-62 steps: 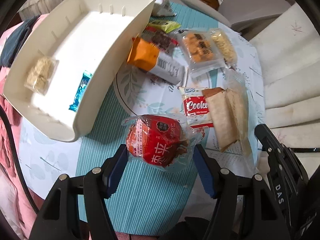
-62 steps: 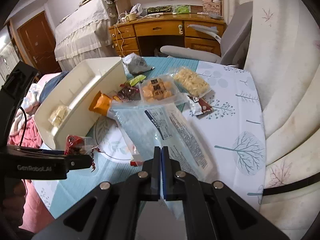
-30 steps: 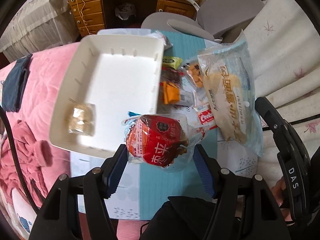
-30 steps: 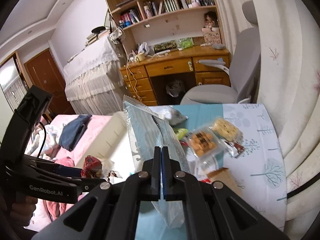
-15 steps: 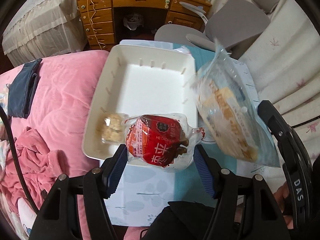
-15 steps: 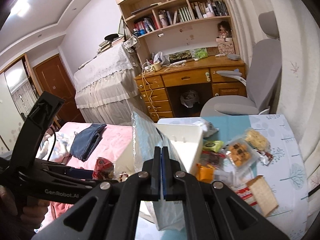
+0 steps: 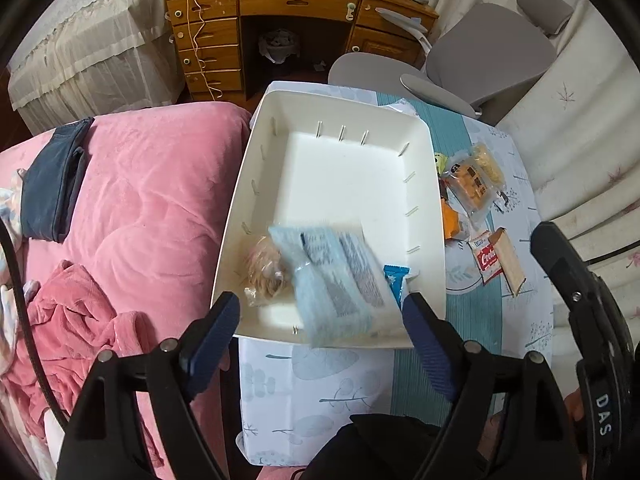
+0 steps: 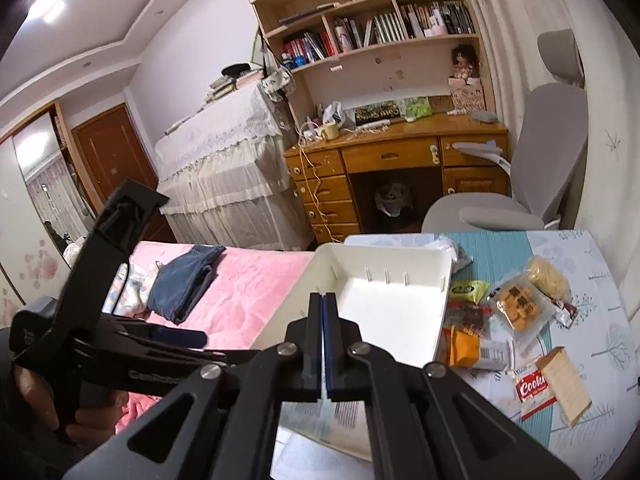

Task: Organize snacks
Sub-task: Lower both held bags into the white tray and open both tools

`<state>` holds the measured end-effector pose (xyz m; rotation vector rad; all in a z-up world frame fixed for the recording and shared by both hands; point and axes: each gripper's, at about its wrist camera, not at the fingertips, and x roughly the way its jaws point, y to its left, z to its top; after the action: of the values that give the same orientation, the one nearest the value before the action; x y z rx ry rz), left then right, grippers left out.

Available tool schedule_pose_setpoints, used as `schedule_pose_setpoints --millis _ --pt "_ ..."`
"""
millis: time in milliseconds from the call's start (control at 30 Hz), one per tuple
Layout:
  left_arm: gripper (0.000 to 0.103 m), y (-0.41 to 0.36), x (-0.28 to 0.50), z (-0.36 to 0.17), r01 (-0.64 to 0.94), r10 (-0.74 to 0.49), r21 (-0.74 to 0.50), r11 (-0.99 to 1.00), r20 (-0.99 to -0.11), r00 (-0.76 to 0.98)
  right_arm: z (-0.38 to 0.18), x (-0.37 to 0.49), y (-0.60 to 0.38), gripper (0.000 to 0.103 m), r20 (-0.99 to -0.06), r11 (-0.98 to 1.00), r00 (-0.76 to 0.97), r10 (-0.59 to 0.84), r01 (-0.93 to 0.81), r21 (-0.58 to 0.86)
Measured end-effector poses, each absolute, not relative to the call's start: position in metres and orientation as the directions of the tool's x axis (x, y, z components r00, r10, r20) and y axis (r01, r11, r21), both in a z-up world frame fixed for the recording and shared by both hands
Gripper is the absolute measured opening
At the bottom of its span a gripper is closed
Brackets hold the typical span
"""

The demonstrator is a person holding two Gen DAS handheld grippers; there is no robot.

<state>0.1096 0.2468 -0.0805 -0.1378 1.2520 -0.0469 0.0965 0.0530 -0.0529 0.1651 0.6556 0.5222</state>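
A white bin [image 7: 344, 168] stands at the table's left edge; it also shows in the right wrist view [image 8: 384, 308]. My left gripper [image 7: 320, 316] is open and empty above its near end. My right gripper [image 8: 323, 340] is shut on the edge of a light blue bread bag [image 7: 336, 280], which hangs down into the bin's near end; its edge shows below the fingers [image 8: 324, 412]. Under the bag lie a pale snack pack [image 7: 262, 268] and a blue wrapper [image 7: 394, 278]. I cannot see the red snack pack.
Loose snacks lie on the table right of the bin: an orange cracker pack [image 7: 474, 186], a red cookie pack [image 7: 488, 258], a wafer pack [image 7: 510, 262]. A pink bed [image 7: 140, 208] is at left. A desk [image 7: 300, 28] and grey chair [image 7: 480, 60] stand behind.
My left gripper has opened and the red snack pack has left it. The right gripper has swung the blue bread bag left and down into the bin.
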Motion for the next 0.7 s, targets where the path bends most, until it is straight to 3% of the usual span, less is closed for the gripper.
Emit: schedule_pose_setpoints --millis 700 --pt "0.083 0.198 0.103 -0.099 0.057 -0.158 -0.148 0.987 -0.945 0.287 -0.102 0.093 0.018 0.001 -0.702 0.908 0.577 0.418 -0.256 0.331"
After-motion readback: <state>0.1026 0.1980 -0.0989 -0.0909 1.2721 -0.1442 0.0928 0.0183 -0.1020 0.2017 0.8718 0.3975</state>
